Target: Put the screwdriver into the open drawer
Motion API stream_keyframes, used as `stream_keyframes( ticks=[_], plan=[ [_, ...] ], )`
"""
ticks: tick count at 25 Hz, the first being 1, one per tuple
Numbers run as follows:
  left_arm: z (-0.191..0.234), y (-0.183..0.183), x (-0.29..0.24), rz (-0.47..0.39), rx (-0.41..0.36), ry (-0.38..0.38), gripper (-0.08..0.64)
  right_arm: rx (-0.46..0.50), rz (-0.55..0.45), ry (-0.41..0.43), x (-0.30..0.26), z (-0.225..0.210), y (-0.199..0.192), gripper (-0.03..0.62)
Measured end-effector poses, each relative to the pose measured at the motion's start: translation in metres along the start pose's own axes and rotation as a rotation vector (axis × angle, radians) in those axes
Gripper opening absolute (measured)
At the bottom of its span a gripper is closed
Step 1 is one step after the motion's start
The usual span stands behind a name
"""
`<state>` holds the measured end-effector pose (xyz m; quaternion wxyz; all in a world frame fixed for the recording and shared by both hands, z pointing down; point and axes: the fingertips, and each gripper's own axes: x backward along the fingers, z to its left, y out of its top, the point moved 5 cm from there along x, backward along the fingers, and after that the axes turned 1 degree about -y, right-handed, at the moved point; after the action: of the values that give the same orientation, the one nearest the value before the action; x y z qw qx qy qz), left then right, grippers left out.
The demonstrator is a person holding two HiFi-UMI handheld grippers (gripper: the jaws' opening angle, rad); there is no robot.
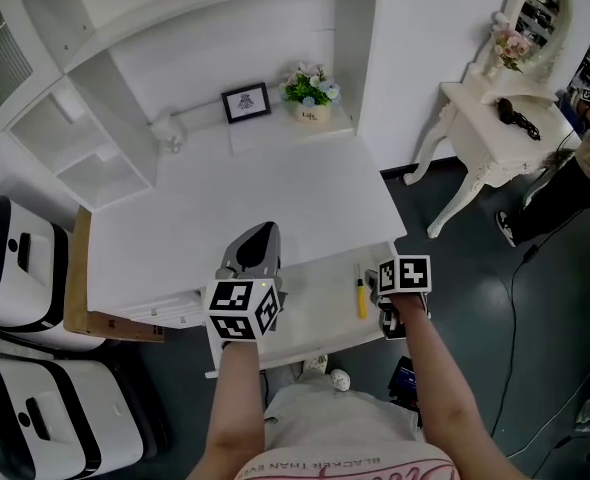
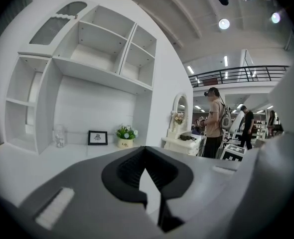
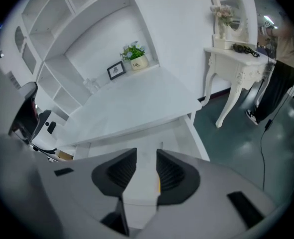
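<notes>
The screwdriver (image 1: 361,294), yellow-handled with a thin metal shaft, lies inside the open white drawer (image 1: 305,320) near its right end. My right gripper (image 1: 383,286) hovers just right of it, tilted steeply down. In the right gripper view its jaws (image 3: 146,156) stand apart with nothing between them. A sliver of the yellow handle (image 3: 159,184) shows below, beside the right pad. My left gripper (image 1: 258,233) points out over the desktop (image 1: 235,208), raised above it. Its tips (image 2: 146,148) meet, and nothing is held.
A framed picture (image 1: 246,102) and a small flower pot (image 1: 310,92) stand at the back of the desk, under white shelves. A white vanity table (image 1: 490,118) stands to the right, white machines (image 1: 15,258) and a wooden board (image 1: 80,298) to the left. People stand in the background.
</notes>
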<state>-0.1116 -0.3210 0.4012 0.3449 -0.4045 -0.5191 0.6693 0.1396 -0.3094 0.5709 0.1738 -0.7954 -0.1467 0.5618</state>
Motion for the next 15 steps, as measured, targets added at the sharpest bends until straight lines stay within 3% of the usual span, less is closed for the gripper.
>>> stream_keyframes(
  ticks=[5, 15],
  plan=[
    [-0.007, 0.019, 0.0, -0.017, -0.006, -0.008, 0.006, 0.084, -0.095, -0.034, 0.025, 0.011, 0.011, 0.072],
    [-0.024, 0.049, 0.004, -0.081, -0.062, -0.048, 0.006, 0.166, -0.278, -0.024, 0.076, 0.026, 0.043, 0.058]
  ],
)
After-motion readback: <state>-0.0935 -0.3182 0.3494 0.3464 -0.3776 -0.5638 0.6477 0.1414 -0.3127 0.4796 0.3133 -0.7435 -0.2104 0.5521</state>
